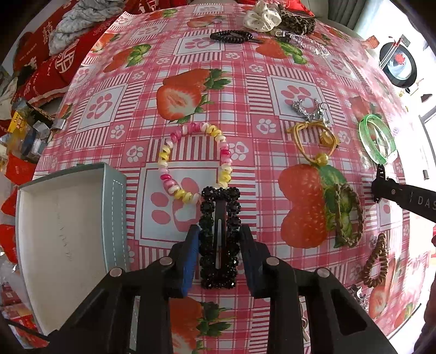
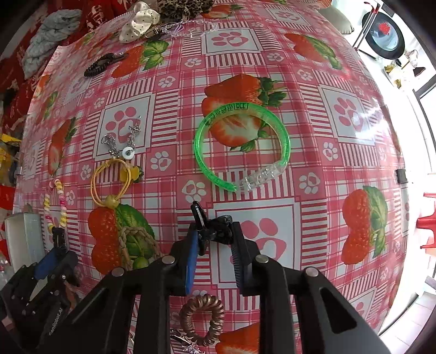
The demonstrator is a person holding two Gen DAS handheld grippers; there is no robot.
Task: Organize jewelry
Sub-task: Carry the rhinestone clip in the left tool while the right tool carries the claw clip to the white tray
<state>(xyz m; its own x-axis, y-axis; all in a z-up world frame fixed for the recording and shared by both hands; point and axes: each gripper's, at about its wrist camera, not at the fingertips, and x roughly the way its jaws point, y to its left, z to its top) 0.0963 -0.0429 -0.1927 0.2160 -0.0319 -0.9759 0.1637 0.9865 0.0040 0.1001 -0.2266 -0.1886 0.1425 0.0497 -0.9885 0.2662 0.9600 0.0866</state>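
My left gripper (image 1: 219,231) is shut on a black beaded hair clip (image 1: 219,215), held just above the tablecloth beside an open grey box (image 1: 62,217) at the left. A pink-yellow bead bracelet (image 1: 194,160) lies just beyond the clip. My right gripper (image 2: 214,231) is shut on a small black clip (image 2: 209,226) above the cloth. It also shows in the left wrist view (image 1: 380,182). A green bangle (image 2: 242,147) lies ahead of it. A yellow cord bracelet (image 2: 109,179), a silver chain (image 2: 122,141) and a braided cord bracelet (image 1: 347,215) lie between the grippers.
A brown spiral hair tie (image 2: 201,318) lies under my right gripper. A black spiral tie (image 1: 231,36), a cream scrunchie (image 1: 261,16), a leopard scrunchie (image 1: 297,20) and a clear chain (image 1: 313,45) lie at the far edge. Clutter sits beyond the table's left edge.
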